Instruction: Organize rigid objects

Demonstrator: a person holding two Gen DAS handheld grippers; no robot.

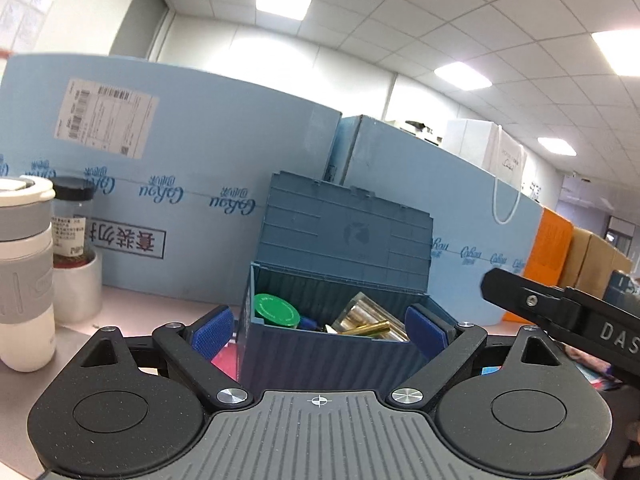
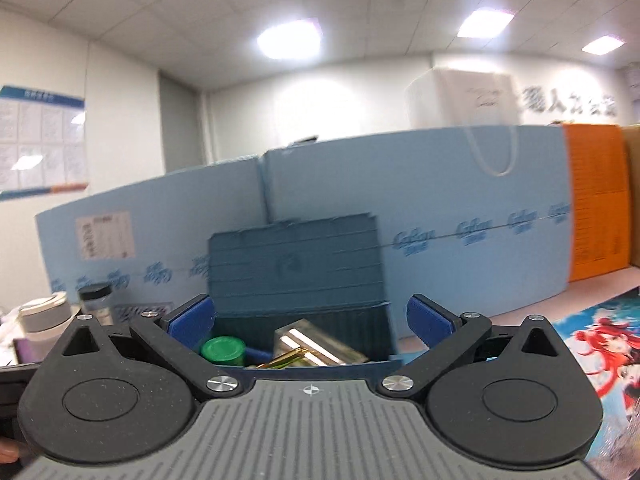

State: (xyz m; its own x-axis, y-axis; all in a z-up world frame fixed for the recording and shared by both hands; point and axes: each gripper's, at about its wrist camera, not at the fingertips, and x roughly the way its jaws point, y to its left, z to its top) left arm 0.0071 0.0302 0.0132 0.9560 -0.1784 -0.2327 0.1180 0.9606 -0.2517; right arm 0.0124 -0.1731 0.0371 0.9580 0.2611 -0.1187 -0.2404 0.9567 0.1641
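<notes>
A dark blue container-shaped box [image 1: 320, 354] stands open on the table with its lid [image 1: 344, 232] raised behind it. Inside lie a green-capped jar [image 1: 276, 311], a clear block [image 1: 368, 316] and a gold pen [image 1: 368, 329]. My left gripper [image 1: 320, 330] is open, its blue pads on either side of the box front, not pressing it. My right gripper [image 2: 310, 320] is open and empty just in front of the same box [image 2: 304, 320], with the jar [image 2: 222, 350] and the pen [image 2: 286, 358] showing between its fingers. The right gripper's black body [image 1: 560, 312] shows in the left wrist view.
A white and grey cup [image 1: 24, 272], a black-capped jar [image 1: 72, 220] and a silver tin [image 1: 82, 288] stand at the left. Large light blue cartons [image 1: 180, 184] wall the back, with an orange box [image 1: 552, 252] at right. A cartoon mat [image 2: 600, 344] covers the table at right.
</notes>
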